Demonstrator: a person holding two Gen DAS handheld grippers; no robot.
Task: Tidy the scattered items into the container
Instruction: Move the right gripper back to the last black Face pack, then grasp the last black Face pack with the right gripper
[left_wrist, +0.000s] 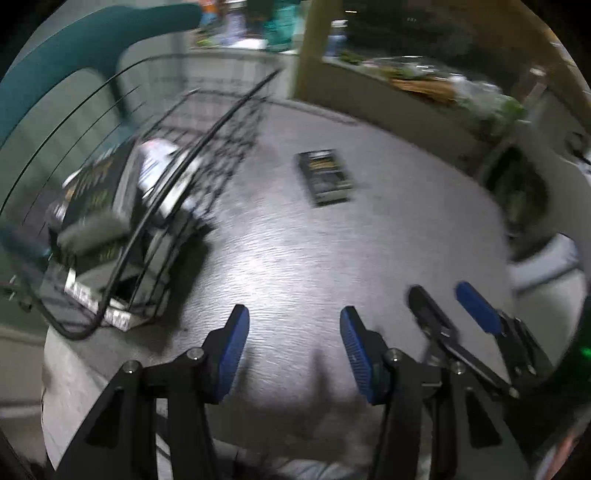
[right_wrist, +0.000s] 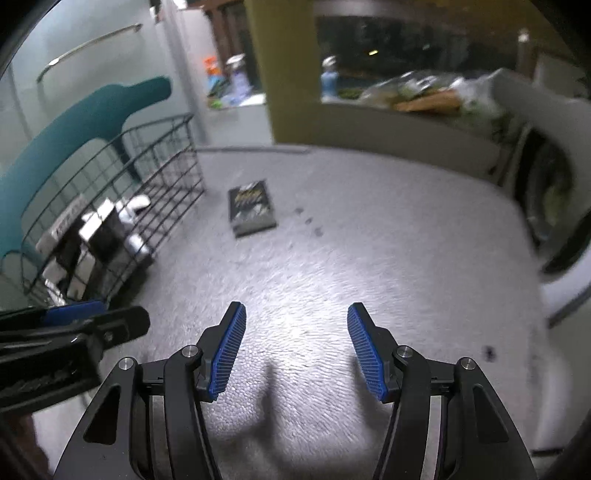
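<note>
1. My left hand-held gripper (left_wrist: 294, 328) tilts steeply down over the counter (left_wrist: 295, 258), its blue pads spread apart with nothing between them: released.
2. My right hand-held gripper (right_wrist: 296, 325) also angles down, pads apart over bare surface, gripping nothing. In the left wrist view it sits just beside the left one, at lower right (left_wrist: 445, 301); in the right wrist view the left one shows at the lower left edge (right_wrist: 92, 317).
3. The counter is pale grey and textured, with a bright patch of light ahead of the pads. A few small dark specks (right_wrist: 308, 220) lie on it.
4. A black wire basket (right_wrist: 162, 177) stands at the counter's left side, with dark and white boxes (right_wrist: 99, 229) already inside. A teal chair back (right_wrist: 74, 122) curves behind it.
5. Further back are a yellow-green pillar (right_wrist: 288, 74), a ledge piled with blurred clutter (right_wrist: 424, 96), and a white appliance with a round door (right_wrist: 546, 199) at right.
6. A dark flat packet (right_wrist: 251, 208) lies alone on the counter, near the basket's right side but apart from it and well ahead of both hand-held grippers. Its long axis runs away from me, slightly slanted; its printing is too blurred to read.
</note>
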